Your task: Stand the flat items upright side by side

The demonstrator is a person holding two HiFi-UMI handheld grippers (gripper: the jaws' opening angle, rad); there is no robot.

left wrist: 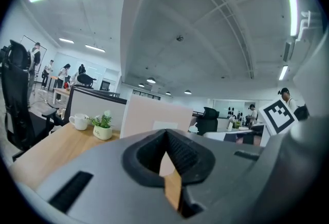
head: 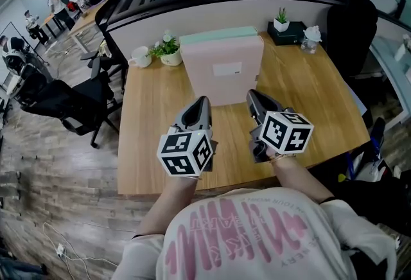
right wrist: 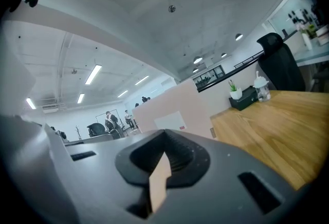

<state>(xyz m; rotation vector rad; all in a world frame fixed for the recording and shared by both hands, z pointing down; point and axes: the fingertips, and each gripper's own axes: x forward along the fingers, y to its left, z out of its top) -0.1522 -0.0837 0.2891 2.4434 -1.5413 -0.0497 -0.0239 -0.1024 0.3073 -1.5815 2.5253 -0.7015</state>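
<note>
A pink flat box [head: 221, 70] stands upright on the wooden desk [head: 151, 144], with a mint green flat box [head: 217, 33] upright right behind it, face to face. My left gripper [head: 199, 104] and right gripper [head: 255, 97] hover side by side just in front of the pink box, apart from it. Both are shut with nothing between the jaws. In the left gripper view the pink box [left wrist: 154, 115] rises beyond the shut gripper [left wrist: 167, 153]. The right gripper view shows the pink box [right wrist: 175, 115] past the shut gripper [right wrist: 164, 159].
A white mug [head: 140, 56] and a small potted plant [head: 168, 51] sit left of the boxes. At the back right are a black box with a plant [head: 287, 31] and a lidded cup [head: 311, 38]. Black office chairs [head: 64, 102] stand left of the desk.
</note>
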